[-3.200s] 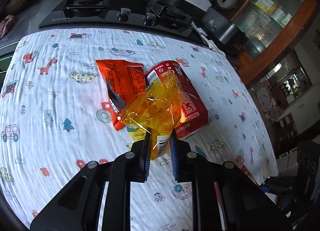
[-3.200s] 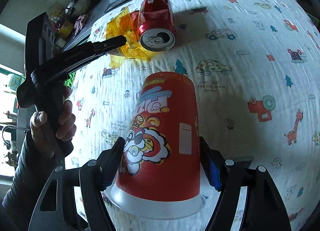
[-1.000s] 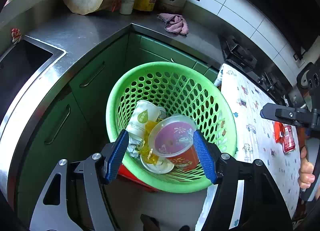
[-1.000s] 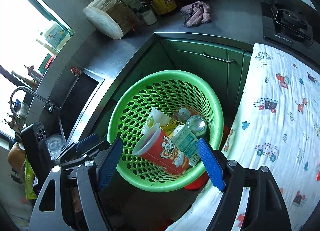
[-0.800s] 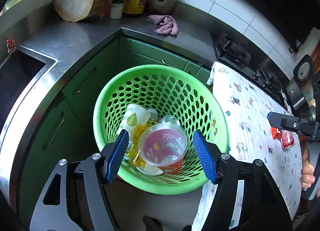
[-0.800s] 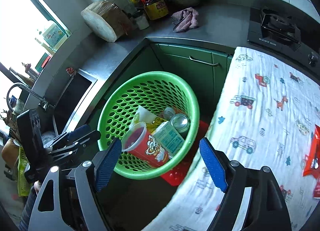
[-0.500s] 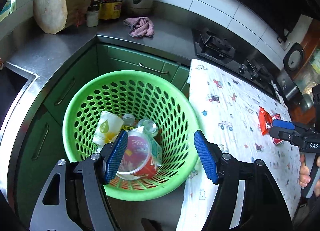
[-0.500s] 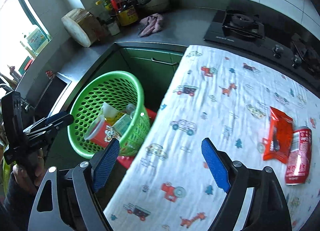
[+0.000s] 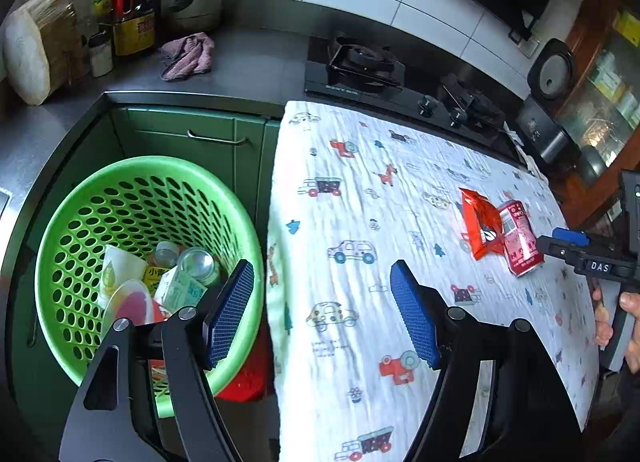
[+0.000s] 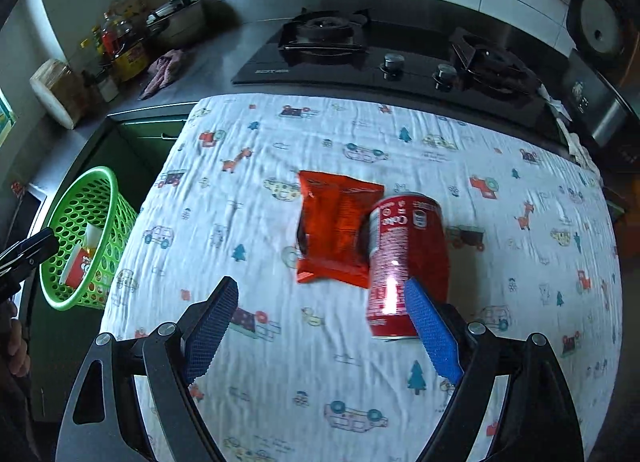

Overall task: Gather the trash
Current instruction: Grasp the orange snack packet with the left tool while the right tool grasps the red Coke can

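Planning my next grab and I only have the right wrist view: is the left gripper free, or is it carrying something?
Observer: Free. The left gripper is open with nothing between its fingers, over the edge of the cloth-covered table, beside the green basket.
Operator: What's in the basket?
Observer: A red cup, a white paper cup, a carton and a silver can.
Operator: Anything under the basket?
Observer: Something red shows beneath it; I cannot tell what.
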